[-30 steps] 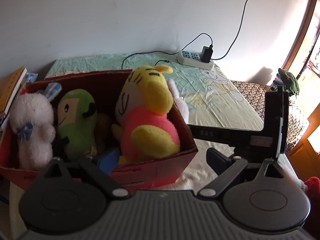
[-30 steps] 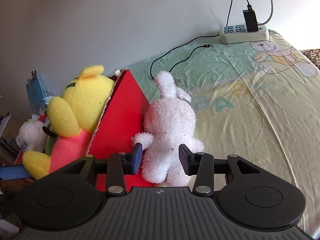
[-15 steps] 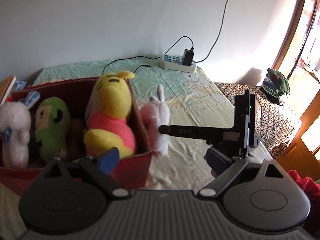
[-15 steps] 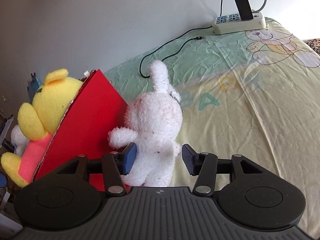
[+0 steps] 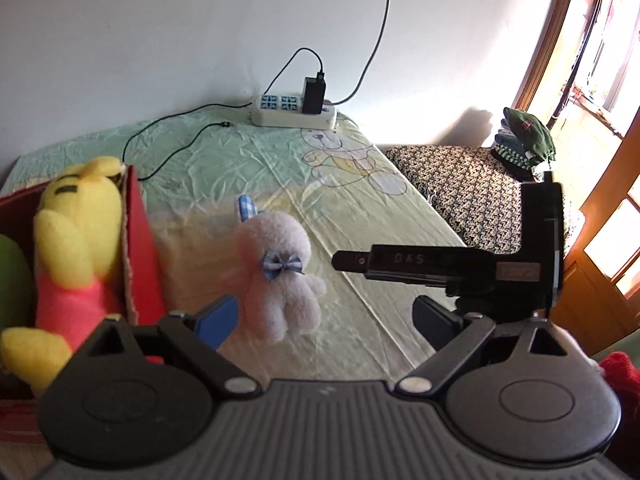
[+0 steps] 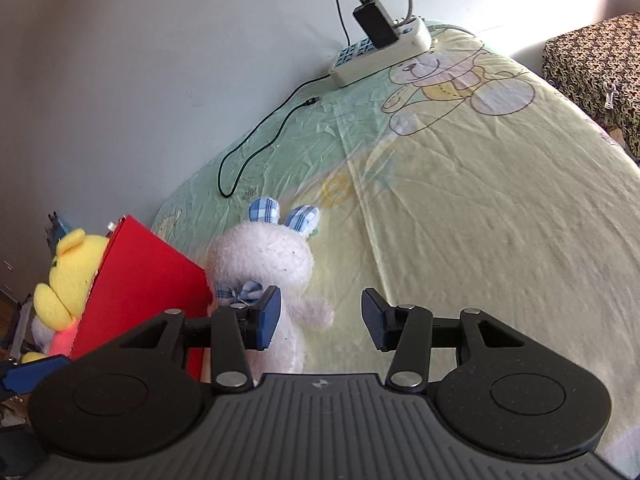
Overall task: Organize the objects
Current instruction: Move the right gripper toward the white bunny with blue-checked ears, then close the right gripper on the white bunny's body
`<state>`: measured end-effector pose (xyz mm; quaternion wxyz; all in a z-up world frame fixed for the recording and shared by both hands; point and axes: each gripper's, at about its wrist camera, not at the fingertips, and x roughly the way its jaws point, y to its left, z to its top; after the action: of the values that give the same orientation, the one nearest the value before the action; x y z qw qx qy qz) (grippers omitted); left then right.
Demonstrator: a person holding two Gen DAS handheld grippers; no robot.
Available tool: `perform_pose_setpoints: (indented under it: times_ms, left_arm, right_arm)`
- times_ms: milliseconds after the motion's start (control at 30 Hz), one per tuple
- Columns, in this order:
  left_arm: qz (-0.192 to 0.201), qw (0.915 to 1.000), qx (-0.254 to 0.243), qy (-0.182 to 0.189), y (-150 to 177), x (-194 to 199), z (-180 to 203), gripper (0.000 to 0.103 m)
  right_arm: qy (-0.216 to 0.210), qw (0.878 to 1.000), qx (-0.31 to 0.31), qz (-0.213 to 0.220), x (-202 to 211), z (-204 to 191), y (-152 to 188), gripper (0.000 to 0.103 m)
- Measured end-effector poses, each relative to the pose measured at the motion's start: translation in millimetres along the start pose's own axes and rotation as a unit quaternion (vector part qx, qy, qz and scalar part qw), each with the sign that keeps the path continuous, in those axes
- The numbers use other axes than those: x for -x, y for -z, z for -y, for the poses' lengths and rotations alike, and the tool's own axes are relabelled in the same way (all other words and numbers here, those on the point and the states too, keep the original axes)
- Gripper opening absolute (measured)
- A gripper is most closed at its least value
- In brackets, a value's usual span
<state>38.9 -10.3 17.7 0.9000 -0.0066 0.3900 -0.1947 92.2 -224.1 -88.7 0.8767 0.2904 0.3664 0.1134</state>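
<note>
A white plush rabbit (image 5: 280, 276) with blue checked ears and a bow lies on the bed sheet beside the red box (image 5: 138, 240). It also shows in the right wrist view (image 6: 268, 264), just ahead and left of my right gripper (image 6: 320, 316), which is open and empty. My left gripper (image 5: 324, 320) is open and empty, with the rabbit just beyond its left finger. The red box (image 6: 140, 280) holds a yellow and pink plush bear (image 5: 76, 240), seen also in the right wrist view (image 6: 68, 276). The right gripper's body (image 5: 480, 268) shows in the left wrist view.
A white power strip (image 5: 294, 114) with a black charger and cables lies at the bed's far edge by the wall. A patterned surface (image 5: 460, 196) with folded clothes (image 5: 524, 140) stands to the right. A green plush (image 5: 12, 276) is in the box.
The white rabbit has turned from upright with its back to the right gripper to lying face up on the sheet. The left gripper's view has swung right, away from the box.
</note>
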Motion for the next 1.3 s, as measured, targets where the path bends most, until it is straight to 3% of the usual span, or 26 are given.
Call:
perform_pose_setpoints:
  times_ms: [267,433,600,967,1100,1167,1300]
  left_arm:
    - [-0.048,0.9973,0.01,-0.054,-5,-71,-5,0.082]
    - [-0.063,0.9948,0.024,-0.076,-11,-94,-16,0.082]
    - [-0.077,0.9937,0.032,-0.075,-10,-109,-25,0.076]
    - [-0.106,0.99,0.061,-0.07,-7,-132,-49,0.065]
    - [-0.11,0.9896,0.058,-0.072,-8,-133,-50,0.062]
    - [-0.111,0.9897,0.054,-0.072,-8,-132,-48,0.062]
    - [-0.113,0.9902,0.053,-0.062,-8,-128,-43,0.061]
  right_arm:
    - [-0.056,0.998,-0.028,-0.02,6,20,-15,0.049]
    - [-0.093,0.994,-0.037,-0.04,-7,22,-19,0.049]
    - [-0.131,0.987,-0.051,-0.072,-32,18,-21,0.049]
    - [-0.16,0.979,-0.049,-0.117,-79,7,-13,0.049]
    - [-0.168,0.979,-0.034,-0.114,-82,1,-13,0.044]
    - [-0.178,0.977,-0.034,-0.114,-79,1,-14,0.035]
    - [-0.17,0.979,-0.02,-0.11,-70,-1,-15,0.034]
